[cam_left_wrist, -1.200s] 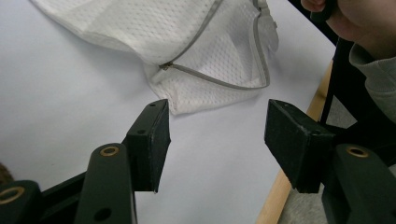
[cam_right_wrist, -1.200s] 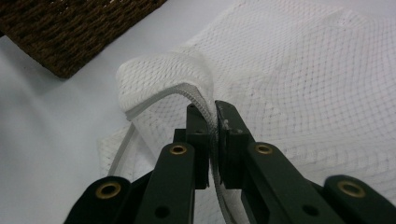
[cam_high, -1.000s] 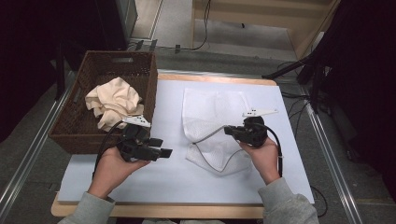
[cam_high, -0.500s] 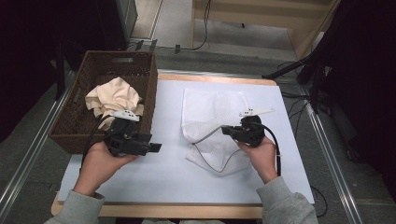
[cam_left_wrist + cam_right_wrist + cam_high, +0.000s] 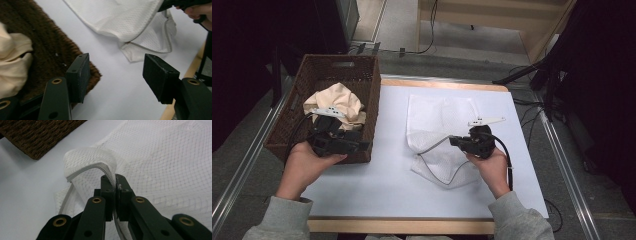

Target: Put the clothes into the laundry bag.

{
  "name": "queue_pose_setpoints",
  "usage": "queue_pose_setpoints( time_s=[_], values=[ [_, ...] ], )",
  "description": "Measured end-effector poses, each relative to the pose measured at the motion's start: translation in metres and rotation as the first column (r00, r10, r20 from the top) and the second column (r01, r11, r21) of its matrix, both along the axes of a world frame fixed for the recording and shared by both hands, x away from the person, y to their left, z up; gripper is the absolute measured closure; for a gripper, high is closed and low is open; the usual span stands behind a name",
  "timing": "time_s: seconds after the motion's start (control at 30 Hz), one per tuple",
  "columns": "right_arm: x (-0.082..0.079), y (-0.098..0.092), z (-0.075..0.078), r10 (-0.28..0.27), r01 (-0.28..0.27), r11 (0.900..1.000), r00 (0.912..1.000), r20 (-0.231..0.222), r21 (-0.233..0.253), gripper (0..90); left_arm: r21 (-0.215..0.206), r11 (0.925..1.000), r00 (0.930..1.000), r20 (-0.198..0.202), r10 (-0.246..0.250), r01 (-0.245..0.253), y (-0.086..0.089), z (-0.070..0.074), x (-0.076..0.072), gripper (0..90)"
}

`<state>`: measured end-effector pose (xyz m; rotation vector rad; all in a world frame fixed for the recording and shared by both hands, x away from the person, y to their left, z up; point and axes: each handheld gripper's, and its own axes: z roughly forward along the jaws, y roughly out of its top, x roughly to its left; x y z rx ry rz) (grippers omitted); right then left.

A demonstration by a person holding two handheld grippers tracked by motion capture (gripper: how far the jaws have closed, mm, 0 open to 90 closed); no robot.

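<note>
Where the white mesh laundry bag lies spread on the pale blue table top, its zippered edge is pinched up between the clenched jaws of the right gripper. Well apart to the left, the left gripper hangs with jaws released at the near corner of the brown woven wicker basket, which holds a crumpled cream cloth.

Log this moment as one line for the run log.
right hand-held gripper: shut on mesh bag zipper edge, lifted | left hand-held gripper: open, at basket corner | cream cloth: in basket
</note>
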<state>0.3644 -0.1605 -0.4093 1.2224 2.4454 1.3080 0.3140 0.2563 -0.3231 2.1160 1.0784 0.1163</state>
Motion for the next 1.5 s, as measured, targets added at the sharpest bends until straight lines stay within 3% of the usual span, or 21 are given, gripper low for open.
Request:
queue_pose_setpoints(
  time_s=[0.17, 0.33, 0.43, 0.57, 0.77, 0.97, 1.07, 1.13, 1.3, 1.5],
  values=[
    [-0.001, 0.000, -0.002, 0.003, -0.003, 1.000, 1.0000, -0.005, 0.003, 87.2, 0.019, 0.9992, 0.9993, 0.006, 0.036, -0.037, 0.010, -0.001, 0.006, 38.6],
    [-0.002, 0.000, -0.003, 0.007, -0.007, 1.000, 0.9999, -0.013, 0.004, 86.9, 0.030, 0.9979, 0.9983, -0.013, 0.057, -0.057, 0.018, -0.005, 0.016, 38.3],
    [-0.002, -0.002, -0.002, 0.008, -0.008, 1.000, 0.9999, -0.013, 0.013, 86.3, -0.008, 0.9983, 0.9978, -0.031, 0.058, -0.058, 0.022, -0.005, 0.022, 38.5],
    [-0.002, -0.003, -0.002, 0.003, -0.003, 1.000, 0.9999, -0.010, 0.020, 85.7, 0.034, 0.9967, 0.9968, -0.029, 0.075, -0.074, 0.027, 0.002, 0.032, 38.3],
    [-0.002, -0.003, -0.002, 0.004, -0.004, 1.000, 1.0000, -0.009, 0.020, 85.7, 0.044, 0.9945, 0.9949, -0.029, 0.096, -0.095, 0.039, 0.010, 0.046, 37.1],
    [-0.001, -0.003, -0.002, 0.009, -0.009, 1.000, 0.9999, -0.011, 0.018, 85.8, 0.069, 0.9896, 0.9916, -0.018, 0.128, -0.126, 0.054, 0.010, 0.063, 34.3],
    [-0.001, -0.003, -0.002, 0.009, -0.008, 1.000, 0.9999, -0.012, 0.018, 85.8, 0.060, 0.9861, 0.9876, -0.019, 0.156, -0.155, 0.061, 0.009, 0.071, 33.3],
    [-0.001, -0.003, -0.002, 0.010, -0.010, 1.000, 0.9999, -0.013, 0.018, 85.8, 0.076, 0.9829, 0.9850, -0.027, 0.170, -0.168, 0.064, 0.008, 0.075, 31.8],
    [-0.001, -0.003, -0.002, 0.011, -0.011, 1.000, 0.9998, -0.015, 0.020, 85.7, 0.076, 0.9827, 0.9854, -0.009, 0.170, -0.169, 0.070, 0.006, 0.087, 27.8],
    [0.000, -0.002, -0.003, 0.011, -0.011, 1.000, 0.9998, -0.016, 0.019, 85.8, 0.112, 0.9705, 0.9760, -0.017, 0.217, -0.214, 0.076, 0.004, 0.102, 22.5]
  ],
)
